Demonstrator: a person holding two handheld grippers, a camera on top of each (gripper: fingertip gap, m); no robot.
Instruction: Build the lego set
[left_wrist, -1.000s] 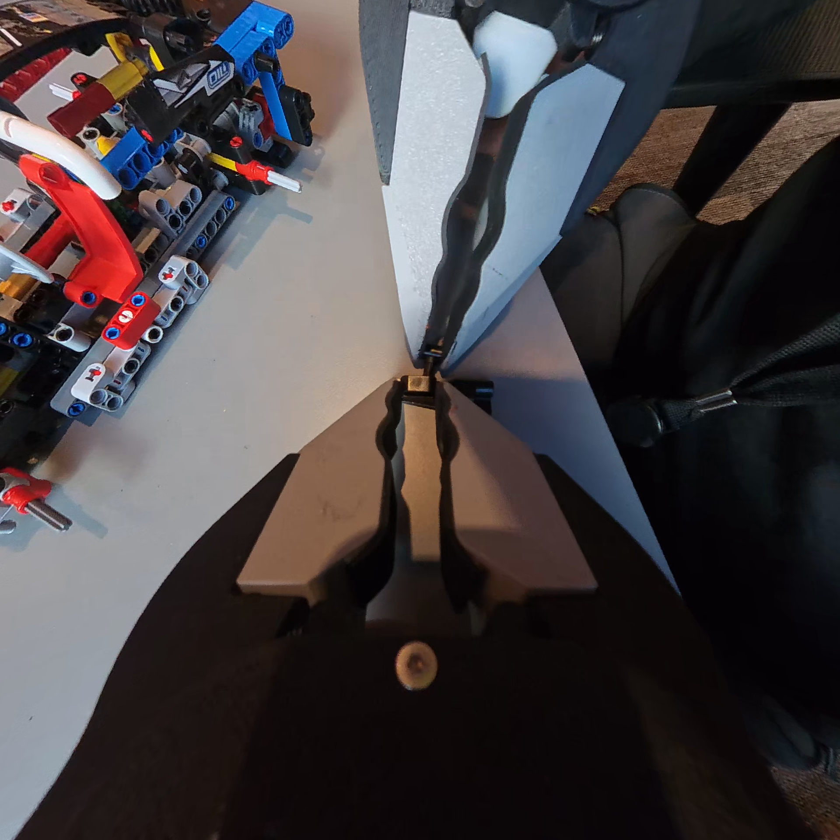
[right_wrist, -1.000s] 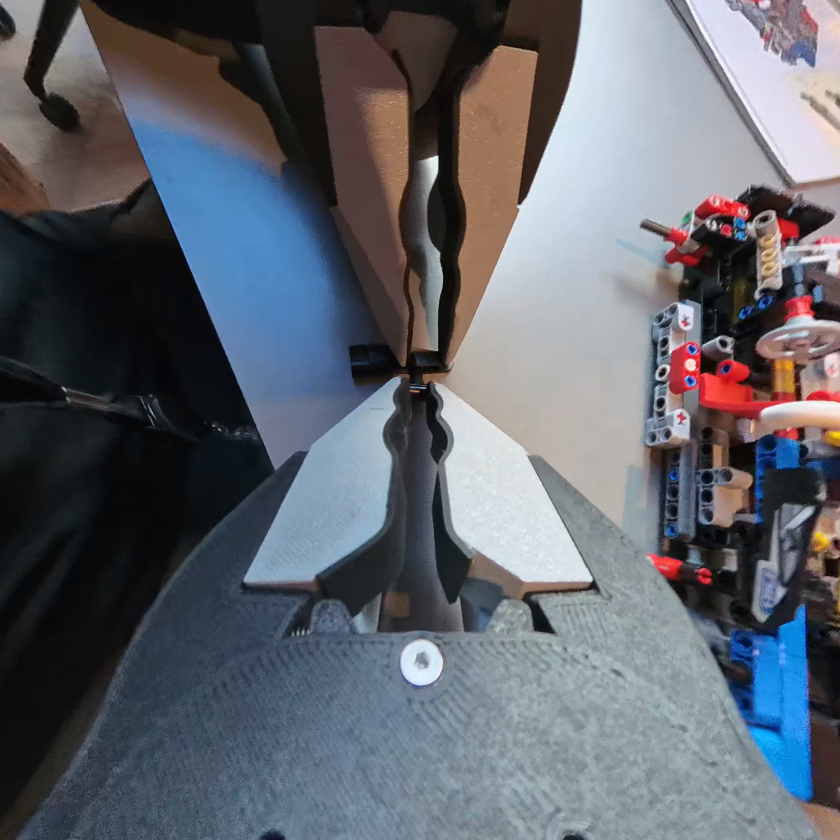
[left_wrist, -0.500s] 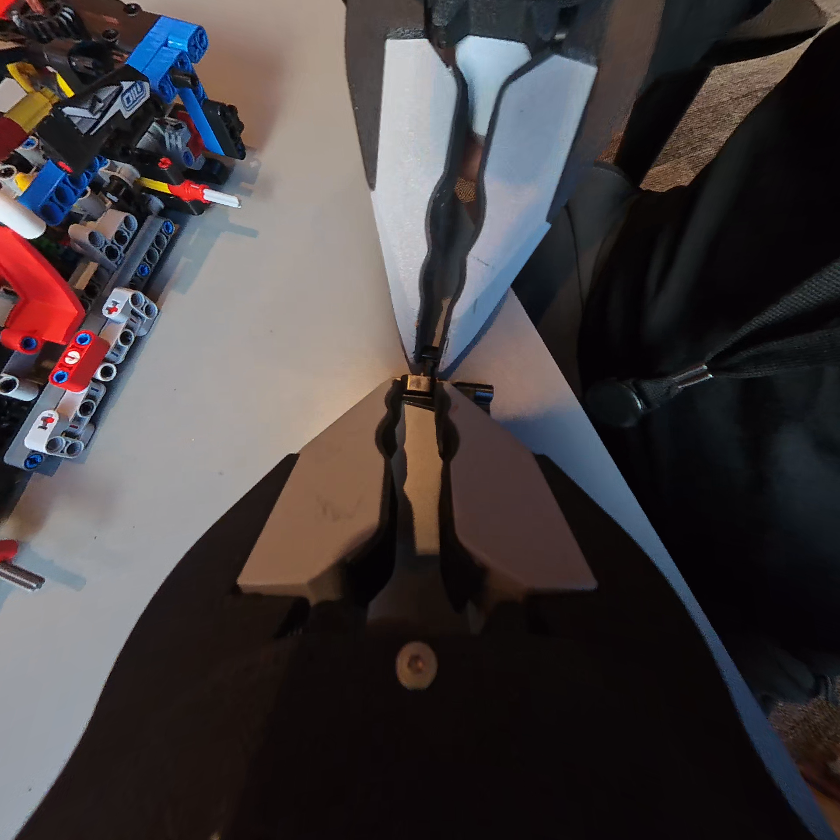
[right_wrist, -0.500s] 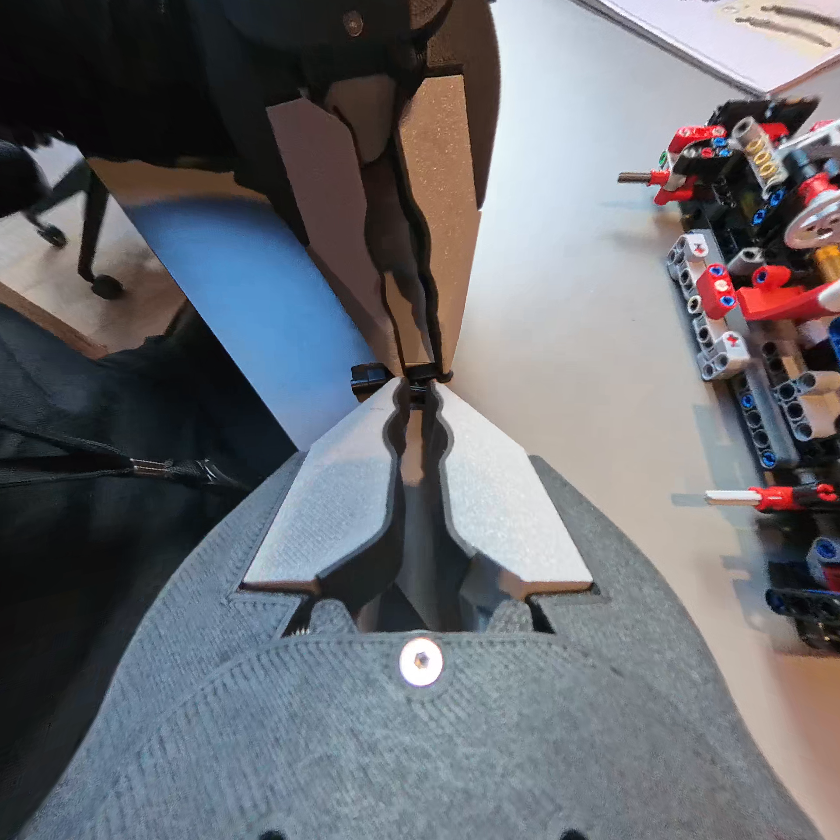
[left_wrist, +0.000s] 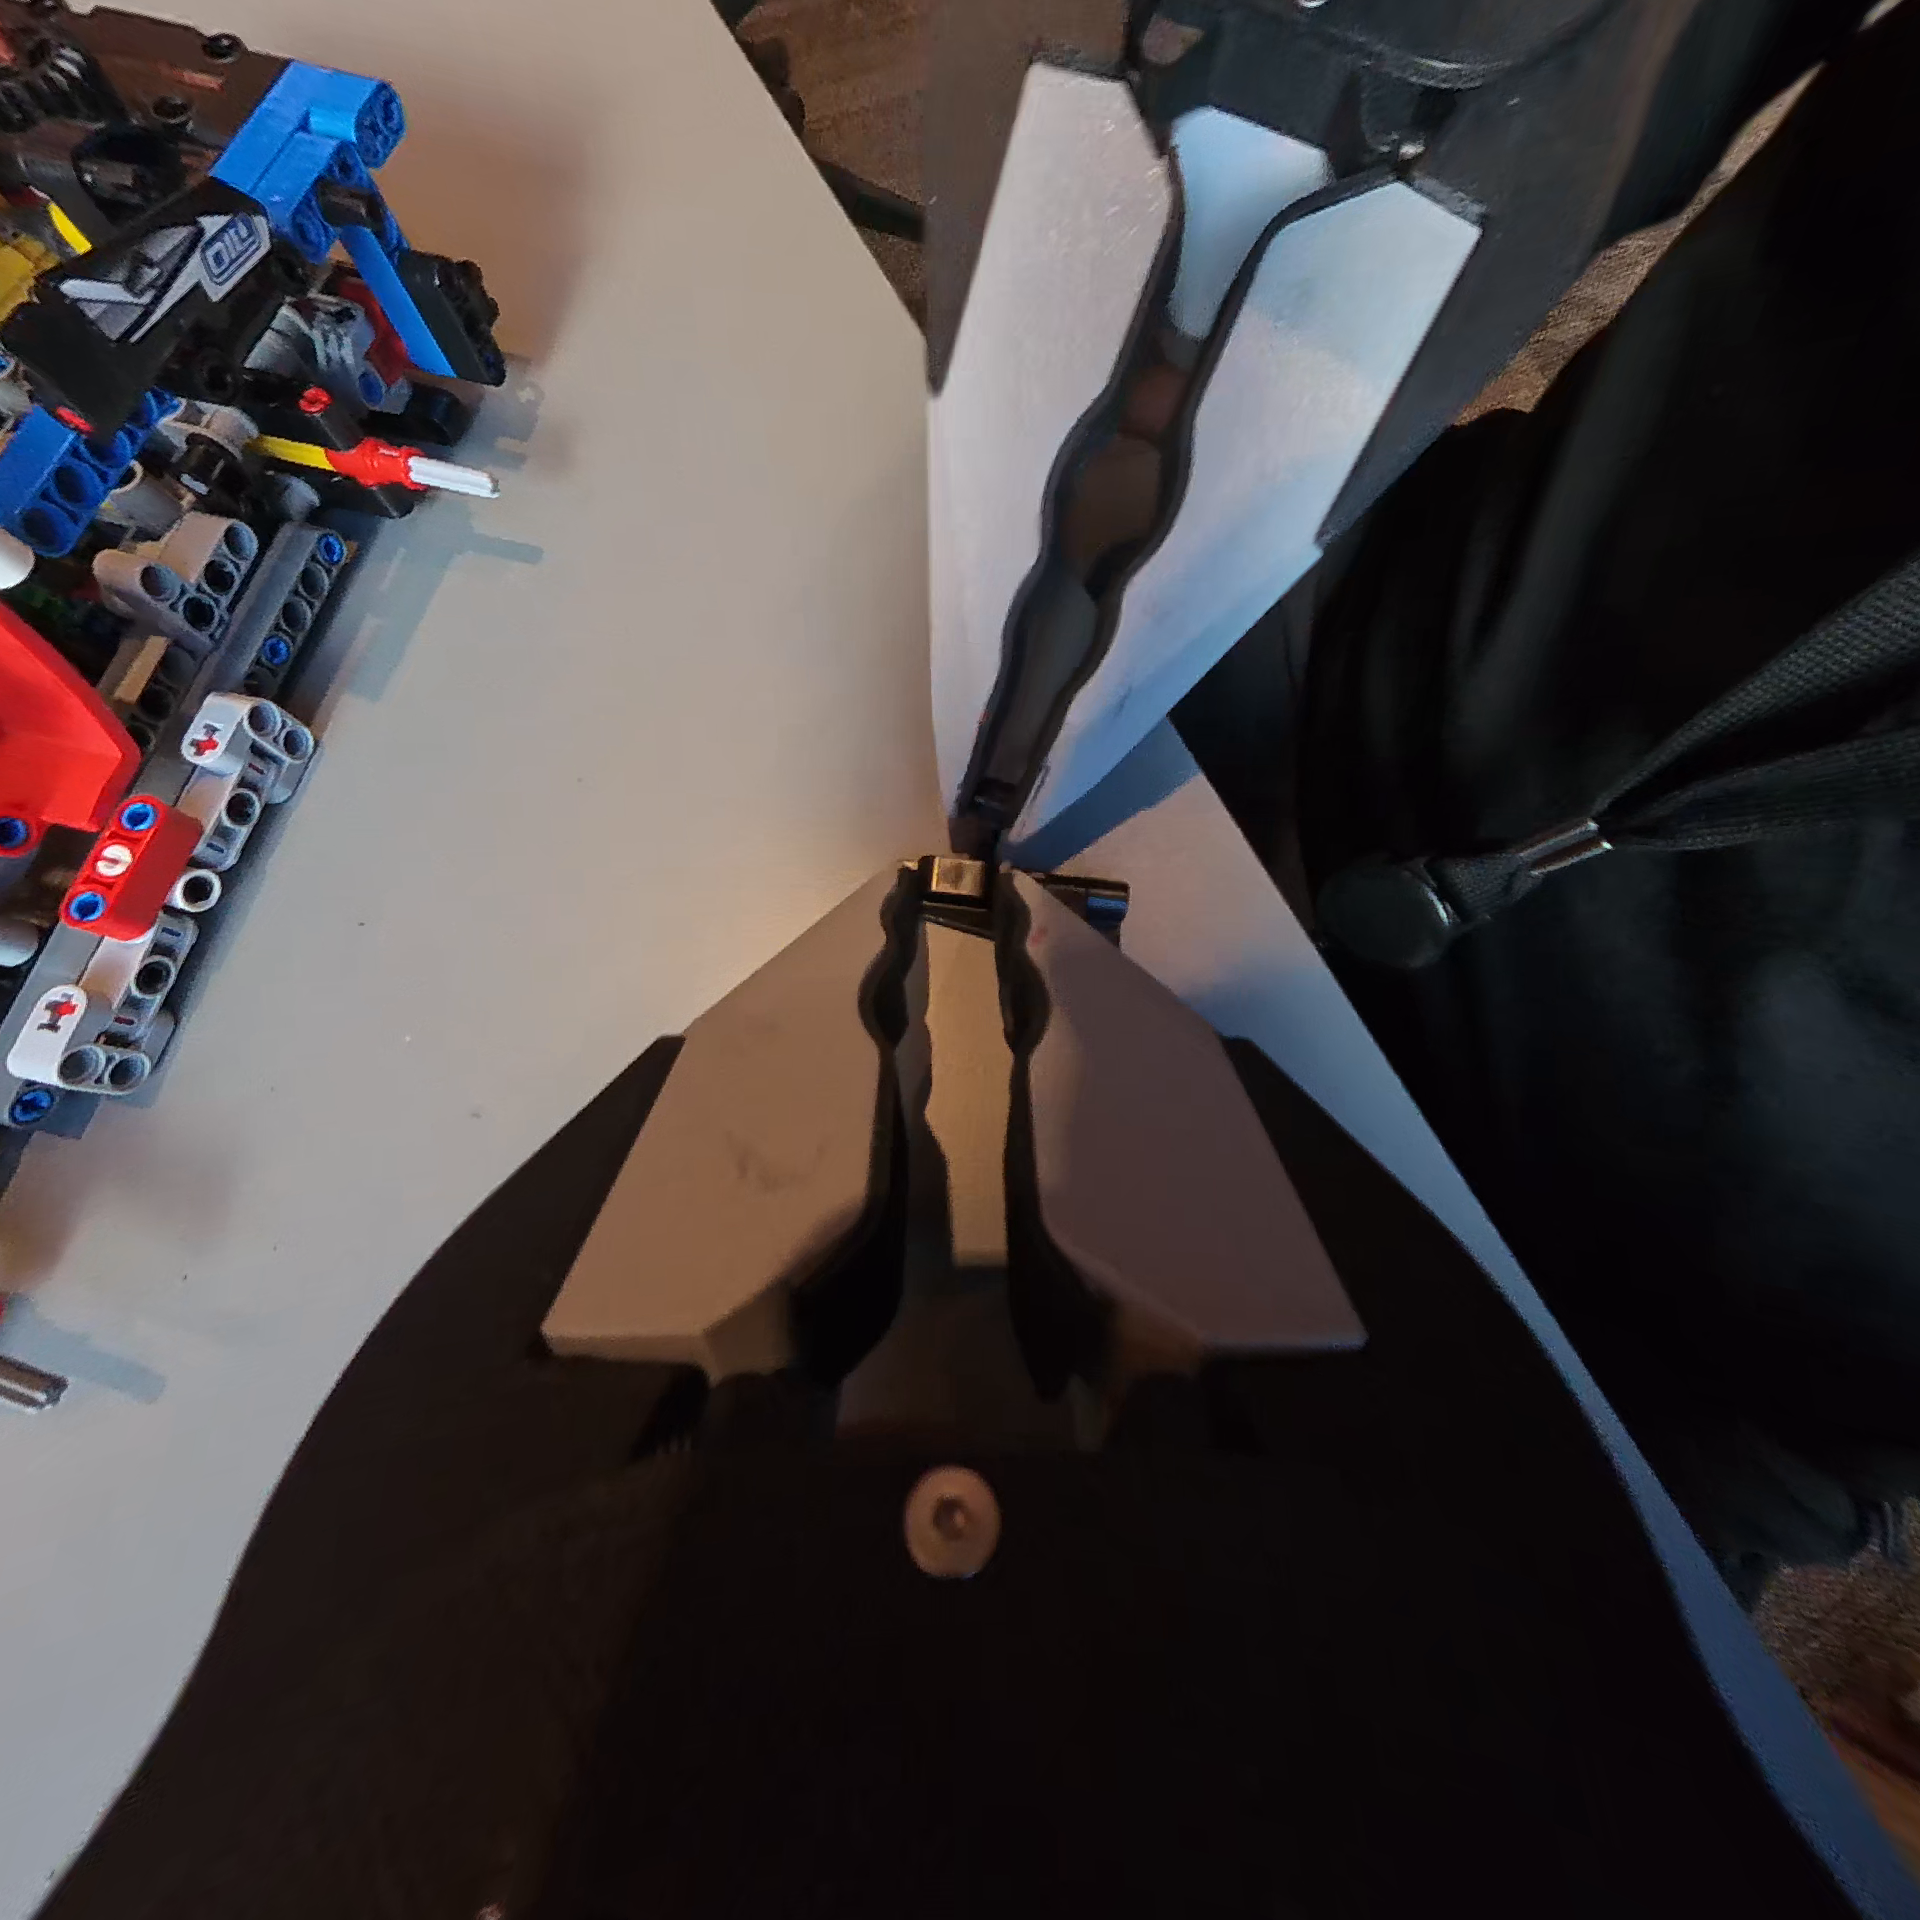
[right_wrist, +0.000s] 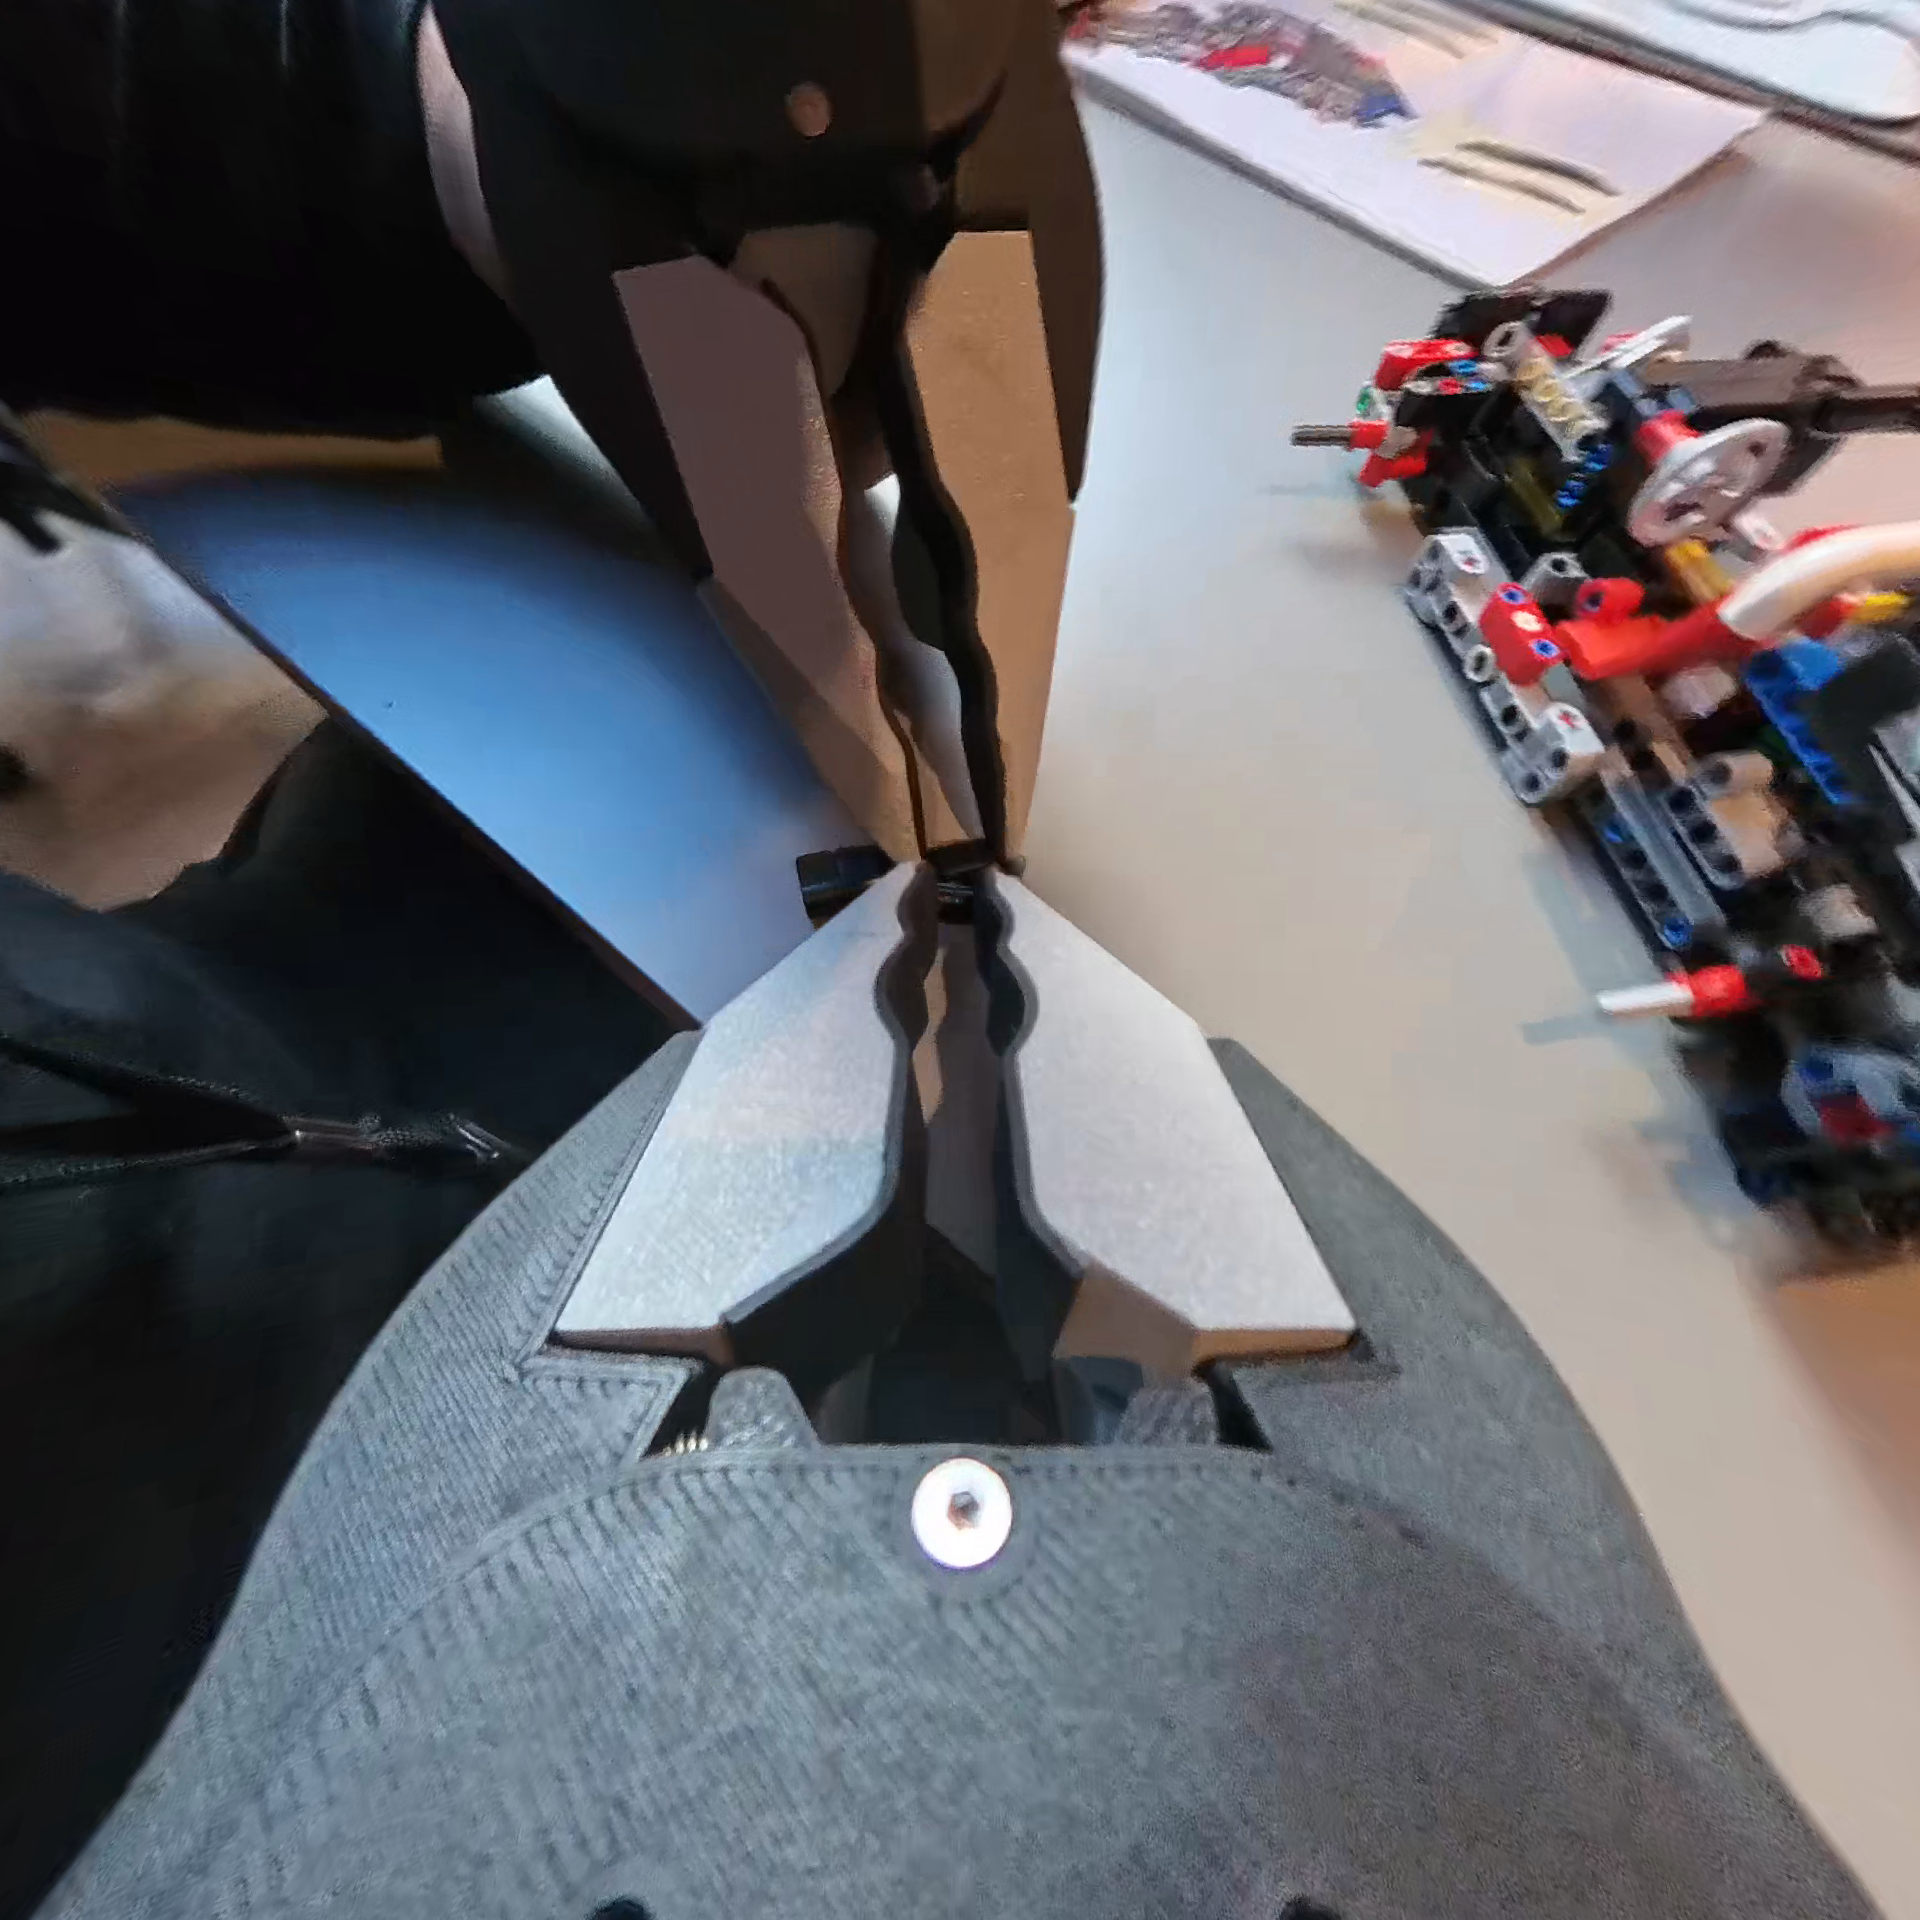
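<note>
My left gripper (left_wrist: 961, 883) is shut on a small black lego connector (left_wrist: 956, 875) that lies crosswise, with one end sticking out beside the fingers (right_wrist: 836, 871). My right gripper (right_wrist: 951, 894) is shut on a small black pin (right_wrist: 948, 902). The two grippers meet tip to tip above the table's near edge, and the pin touches the connector. The right gripper (left_wrist: 992, 805) comes in from the top of the left wrist view. The left gripper (right_wrist: 961, 847) comes in from the top of the right wrist view. The half-built lego model (left_wrist: 177, 540) sits on the table, also in the right wrist view (right_wrist: 1662, 675).
The pale table (left_wrist: 582, 831) lies between the grippers and the model. Its edge runs just behind the tips, with a person's dark clothing and a strap (left_wrist: 1558, 842) beyond it. An open instruction booklet (right_wrist: 1403, 135) lies at the back. A loose grey axle (left_wrist: 26, 1387) lies at the left. Both grippers' tips are close together, under 4 cm apart.
Both grippers stay shut and tip to tip. They have tilted and swung together, so the model and the table edge have shifted in both views.
</note>
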